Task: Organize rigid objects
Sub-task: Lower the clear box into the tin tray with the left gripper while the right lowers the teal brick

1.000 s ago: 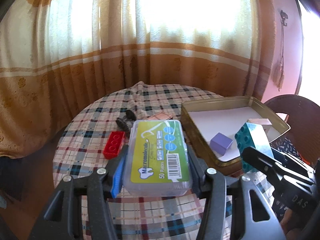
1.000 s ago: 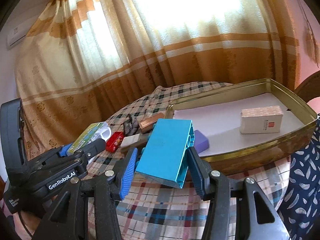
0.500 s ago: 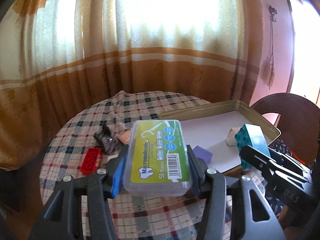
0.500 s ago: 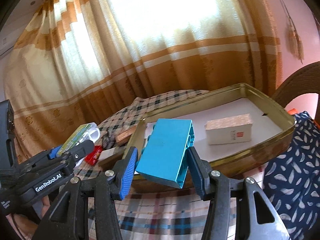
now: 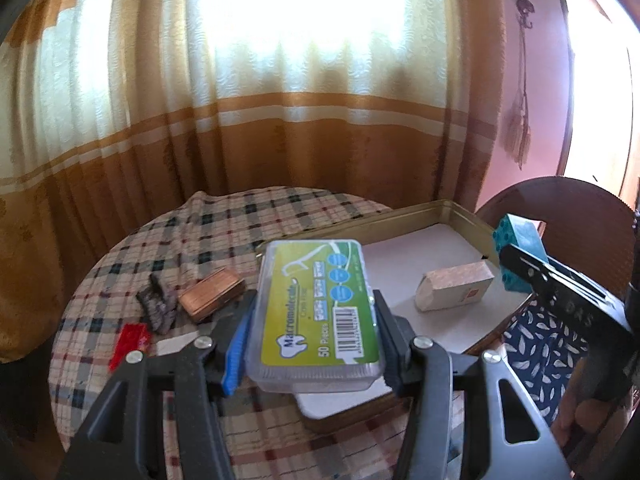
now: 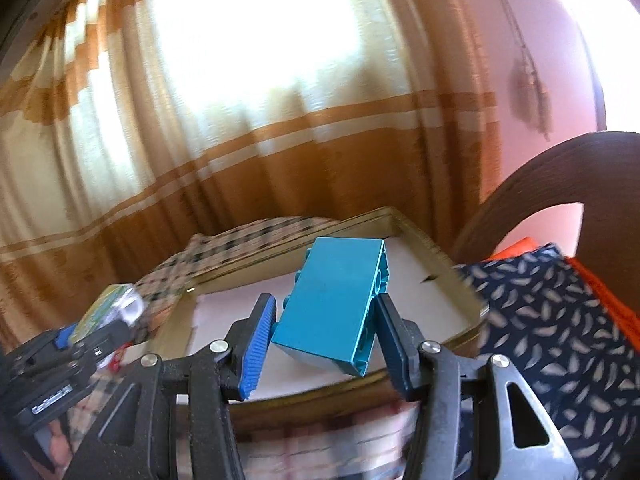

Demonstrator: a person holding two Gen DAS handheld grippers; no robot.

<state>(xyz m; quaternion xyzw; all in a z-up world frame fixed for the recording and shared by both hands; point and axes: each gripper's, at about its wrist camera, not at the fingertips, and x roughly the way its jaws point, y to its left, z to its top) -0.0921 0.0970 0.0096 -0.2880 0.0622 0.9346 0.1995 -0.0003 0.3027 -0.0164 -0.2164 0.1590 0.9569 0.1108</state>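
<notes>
Both grippers have travelled toward the gold tin tray [image 5: 466, 216] since the earlier frames, so the tray now fills more of each view and the checked tablecloth [image 5: 224, 224] has slid left. In the earlier left wrist view a purple block lay in the tray; it does not show now, its place being behind the held case.

Left gripper [image 5: 310, 328]: jaws pinching a clear floss-pick case [image 5: 314, 312] with a green-yellow label, held flat above the tray's near corner.

Right gripper [image 6: 320, 336]: jaws pressed against the sides of a teal building brick [image 6: 334, 306], which sits tilted between them above the tray's white liner.

Inside the tray, a pale patterned carton [image 5: 454, 286] lies on its side.

On the cloth left of the tray: a copper-coloured box [image 5: 212, 294], a dark crumpled item [image 5: 156, 306] just beside it that cannot be identified, a red brick [image 5: 130, 344] near the table edge, and a white piece [image 5: 176, 344] partly hidden by the gripper.

A wooden chair back [image 6: 532, 196] stands beyond the tray, and navy patterned fabric [image 6: 560, 328] lies to its right.
</notes>
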